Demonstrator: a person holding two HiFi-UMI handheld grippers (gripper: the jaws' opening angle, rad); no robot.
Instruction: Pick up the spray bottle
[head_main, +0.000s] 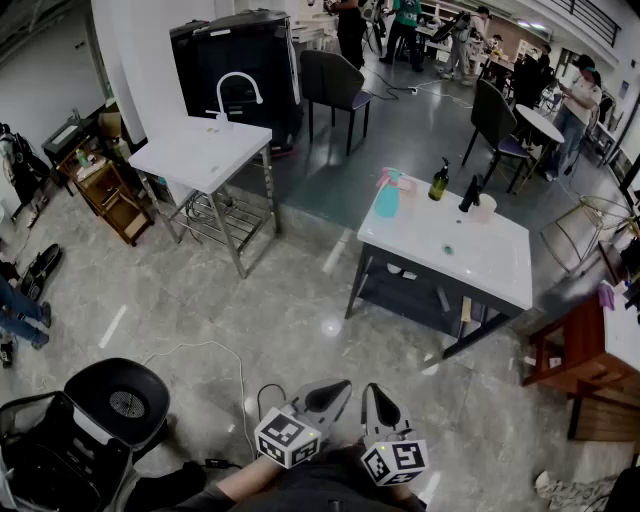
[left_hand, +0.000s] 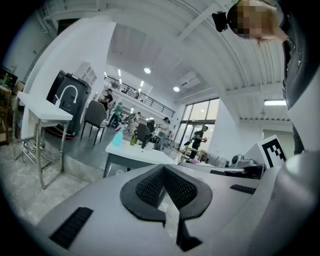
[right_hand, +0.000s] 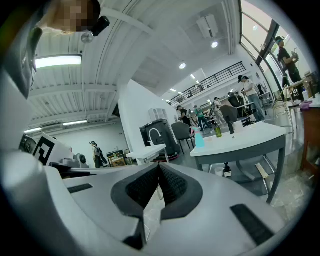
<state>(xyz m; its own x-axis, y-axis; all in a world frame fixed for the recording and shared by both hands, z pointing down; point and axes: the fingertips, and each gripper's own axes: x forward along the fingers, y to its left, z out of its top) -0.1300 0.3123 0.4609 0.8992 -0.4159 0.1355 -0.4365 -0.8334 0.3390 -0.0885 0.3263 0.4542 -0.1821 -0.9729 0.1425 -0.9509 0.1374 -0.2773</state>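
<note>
Plainly, the left gripper (head_main: 338, 388) and right gripper (head_main: 373, 392) both had their jaws pressed together on nothing. They were well apart from the spray bottle (head_main: 388, 195), which stood by the far left corner of the table (head_main: 480, 262). Reaching it with jaws not yet spread could tip it off that edge or into the green bottle (head_main: 439, 182). It stood upright, long axis vertical, and its pink head seemed to face left in the head view.
</note>
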